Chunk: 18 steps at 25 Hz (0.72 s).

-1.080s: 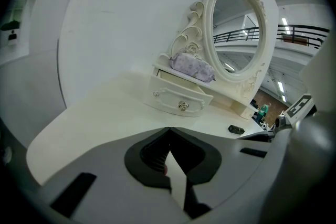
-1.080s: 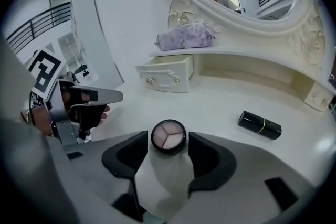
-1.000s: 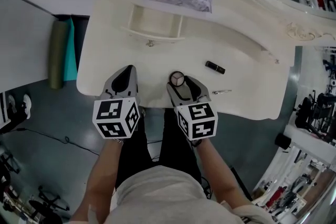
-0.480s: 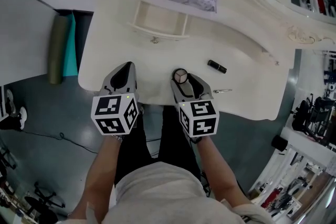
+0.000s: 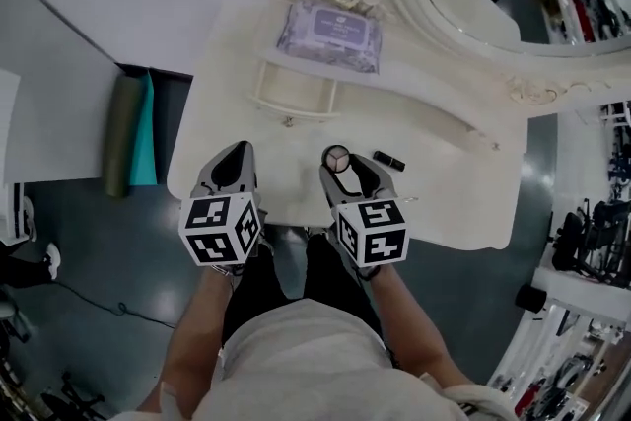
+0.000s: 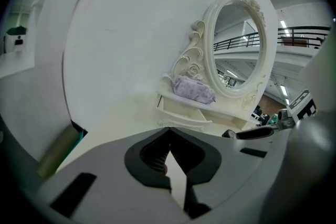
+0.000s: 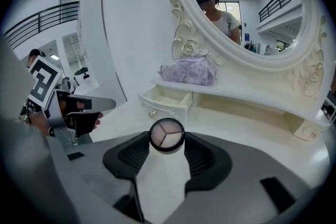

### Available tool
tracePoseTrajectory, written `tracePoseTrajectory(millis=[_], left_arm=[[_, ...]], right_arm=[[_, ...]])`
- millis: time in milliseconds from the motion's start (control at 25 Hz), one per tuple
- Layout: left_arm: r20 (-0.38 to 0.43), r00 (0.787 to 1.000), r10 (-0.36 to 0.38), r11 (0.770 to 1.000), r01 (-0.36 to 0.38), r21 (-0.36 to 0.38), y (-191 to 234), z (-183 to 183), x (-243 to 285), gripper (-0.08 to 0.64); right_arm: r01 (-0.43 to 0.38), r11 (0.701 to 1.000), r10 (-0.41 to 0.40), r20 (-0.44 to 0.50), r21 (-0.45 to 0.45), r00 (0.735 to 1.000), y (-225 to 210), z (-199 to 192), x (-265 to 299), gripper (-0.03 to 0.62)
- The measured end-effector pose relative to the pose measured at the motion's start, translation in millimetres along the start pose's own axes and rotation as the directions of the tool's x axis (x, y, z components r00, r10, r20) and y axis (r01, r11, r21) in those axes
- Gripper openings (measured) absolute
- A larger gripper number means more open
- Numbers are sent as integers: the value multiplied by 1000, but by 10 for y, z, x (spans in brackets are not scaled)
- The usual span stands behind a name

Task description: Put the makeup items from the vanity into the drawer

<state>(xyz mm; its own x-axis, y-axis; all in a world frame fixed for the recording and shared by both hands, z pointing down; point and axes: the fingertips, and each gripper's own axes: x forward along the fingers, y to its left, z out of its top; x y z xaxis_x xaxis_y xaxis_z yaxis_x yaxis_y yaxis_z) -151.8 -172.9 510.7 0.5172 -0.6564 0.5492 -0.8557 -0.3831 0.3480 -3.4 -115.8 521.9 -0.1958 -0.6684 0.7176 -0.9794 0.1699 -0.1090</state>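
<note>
A round compact (image 5: 337, 158) with three pale shades sits between the tips of my right gripper (image 5: 341, 163); the jaws have just been closing on it and it hangs clear of the cream vanity top (image 5: 444, 173). In the right gripper view the compact (image 7: 167, 135) faces the camera between the two pads of the right gripper (image 7: 167, 140). The left gripper (image 5: 235, 153) hovers beside it to the left, shut with nothing in it; in its own view the left gripper (image 6: 169, 131) has its tips meeting. The small drawer (image 5: 296, 94) stands open beyond both. A black lipstick tube (image 5: 388, 160) lies just right of the compact.
A purple wipes pack (image 5: 330, 35) lies on the shelf above the drawer, under the ornate oval mirror (image 5: 473, 5). A thin silvery item (image 5: 407, 199) rests near the vanity's front edge. A rolled green mat (image 5: 123, 133) stands on the floor at the left.
Both grippers have risen off the vanity top, and the compact has come up with the right one. The head view has shifted back, showing more of the mirror.
</note>
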Motion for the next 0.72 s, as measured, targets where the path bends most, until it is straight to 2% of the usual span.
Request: tracePoseTrajectory(millis=[360, 720], left_arm=[[53, 999, 5, 999, -7, 35, -109, 397, 2, 5], [33, 998, 49, 999, -50, 7, 216, 541, 217, 5]], right_arm=[[-41, 998, 44, 68, -55, 997, 1, 565, 51, 222], [-99, 993, 103, 55, -60, 993, 135, 895, 489, 222]])
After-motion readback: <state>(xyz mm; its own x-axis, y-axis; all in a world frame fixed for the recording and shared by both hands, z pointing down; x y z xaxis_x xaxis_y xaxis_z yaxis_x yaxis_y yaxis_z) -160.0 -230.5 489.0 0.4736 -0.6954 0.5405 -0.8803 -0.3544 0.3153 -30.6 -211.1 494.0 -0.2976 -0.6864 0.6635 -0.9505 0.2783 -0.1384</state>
